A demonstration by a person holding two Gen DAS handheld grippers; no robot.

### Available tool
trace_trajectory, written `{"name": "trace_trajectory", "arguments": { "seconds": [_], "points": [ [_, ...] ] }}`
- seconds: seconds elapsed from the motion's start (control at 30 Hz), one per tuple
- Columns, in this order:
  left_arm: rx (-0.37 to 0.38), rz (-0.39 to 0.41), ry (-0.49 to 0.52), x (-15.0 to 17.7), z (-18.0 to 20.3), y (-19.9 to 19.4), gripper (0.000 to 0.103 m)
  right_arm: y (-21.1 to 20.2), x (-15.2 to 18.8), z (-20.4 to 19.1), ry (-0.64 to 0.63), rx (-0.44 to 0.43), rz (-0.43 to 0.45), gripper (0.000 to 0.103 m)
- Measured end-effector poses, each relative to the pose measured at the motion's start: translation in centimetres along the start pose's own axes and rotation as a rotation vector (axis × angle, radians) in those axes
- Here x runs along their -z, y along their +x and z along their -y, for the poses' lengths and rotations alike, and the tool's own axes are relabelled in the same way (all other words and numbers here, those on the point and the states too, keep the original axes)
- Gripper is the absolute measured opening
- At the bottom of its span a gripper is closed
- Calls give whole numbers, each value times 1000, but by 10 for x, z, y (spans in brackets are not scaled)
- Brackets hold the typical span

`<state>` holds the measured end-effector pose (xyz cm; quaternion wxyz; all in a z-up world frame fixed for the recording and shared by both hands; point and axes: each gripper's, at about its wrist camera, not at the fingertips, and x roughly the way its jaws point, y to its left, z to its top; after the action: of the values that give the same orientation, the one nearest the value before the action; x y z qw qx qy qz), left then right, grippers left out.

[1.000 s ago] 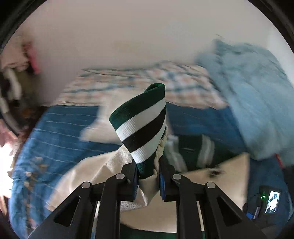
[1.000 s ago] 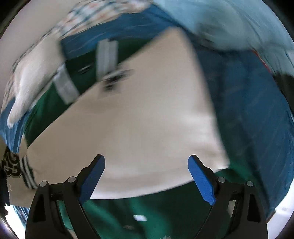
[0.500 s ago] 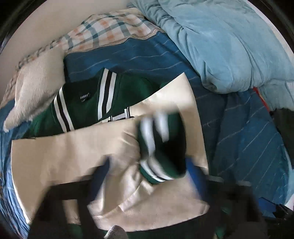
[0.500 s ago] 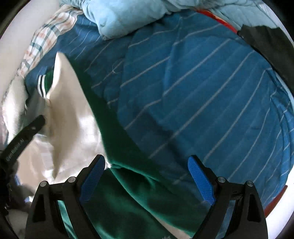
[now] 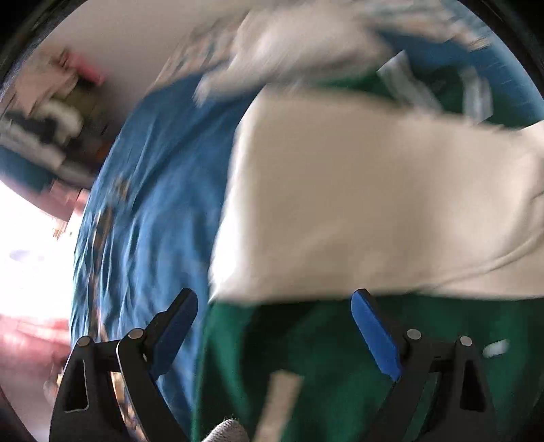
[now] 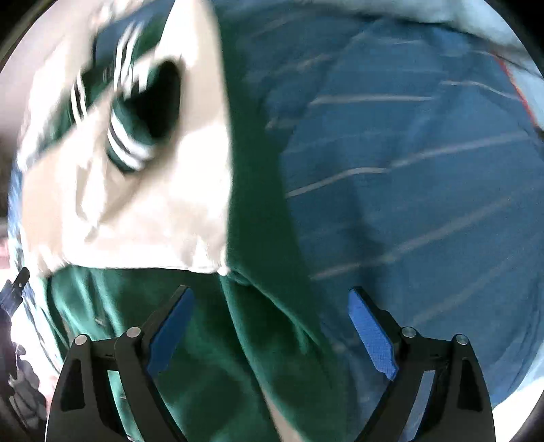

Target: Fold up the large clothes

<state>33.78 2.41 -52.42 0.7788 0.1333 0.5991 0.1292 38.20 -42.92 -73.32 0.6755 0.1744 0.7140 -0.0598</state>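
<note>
A green jacket with cream sleeves (image 5: 374, 204) lies on the blue striped bedsheet (image 5: 153, 204). Its sleeves are folded across the green body (image 5: 323, 357). In the right wrist view the cream sleeve (image 6: 163, 210) ends in a green-and-white striped cuff (image 6: 136, 136) lying on top, with the green body (image 6: 238, 340) below. My left gripper (image 5: 273, 336) is open and empty over the jacket's lower left edge. My right gripper (image 6: 270, 335) is open and empty over the jacket's right edge. Both views are motion-blurred.
The striped bedsheet (image 6: 425, 187) spreads to the right of the jacket. A light blue duvet (image 6: 476, 27) lies at the far right. A white fleecy cloth (image 5: 306, 44) lies beyond the collar. Cluttered shelves (image 5: 44, 129) stand left of the bed.
My left gripper let go of the striped cuff, which now lies on the folded sleeves, and swung to the jacket's left side. My right gripper shifted over the jacket's right edge.
</note>
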Motion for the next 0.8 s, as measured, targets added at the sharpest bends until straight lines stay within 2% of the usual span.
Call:
{"name": "trace_trajectory", "arguments": {
  "seconds": [0.03, 0.07, 0.13, 0.2, 0.23, 0.3, 0.33, 0.4, 0.5, 0.57, 0.6, 0.67, 0.73, 0.8],
  "points": [
    [-21, -26, -15, 4, -4, 13, 92, 7, -1, -2, -6, 14, -11, 57],
    [-43, -46, -35, 8, -12, 24, 92, 13, -6, 0, -1, 50, -10, 48],
    [-76, -63, -67, 10, -21, 40, 92, 9, -13, 12, 48, 45, 32, 48],
    [-84, -69, -101, 6, -29, 49, 92, 0, -16, 44, 171, 82, 95, 48],
    [-90, -70, -114, 3, -31, 53, 92, 2, -15, 55, 208, 77, 100, 48],
    [-85, -81, -118, -4, -29, 61, 93, 21, -13, 87, 338, -18, 48, 52],
    [-91, -88, -116, -6, -27, 65, 93, 24, -13, 91, 360, -40, 43, 52],
    [-97, -96, -114, -10, -22, 68, 93, 21, -15, 83, 328, -45, 37, 52],
    [-108, -95, -118, -13, -22, 75, 96, 11, -17, 70, 237, -100, 47, 53],
    [-106, -95, -131, -11, -30, 81, 103, 11, -20, 66, 191, -29, 57, 53],
    [-90, -98, -145, -12, -33, 83, 103, 13, -22, 67, 175, 27, 69, 53],
    [-47, -117, -179, -14, -42, 87, 103, 15, -26, 74, 194, 80, 99, 54],
    [-19, -129, -188, -15, -46, 85, 103, 20, -32, 86, 266, 55, 85, 54],
    [-17, -118, -174, -13, -46, 75, 103, 24, -30, 89, 300, 45, 58, 59]
  ]
}}
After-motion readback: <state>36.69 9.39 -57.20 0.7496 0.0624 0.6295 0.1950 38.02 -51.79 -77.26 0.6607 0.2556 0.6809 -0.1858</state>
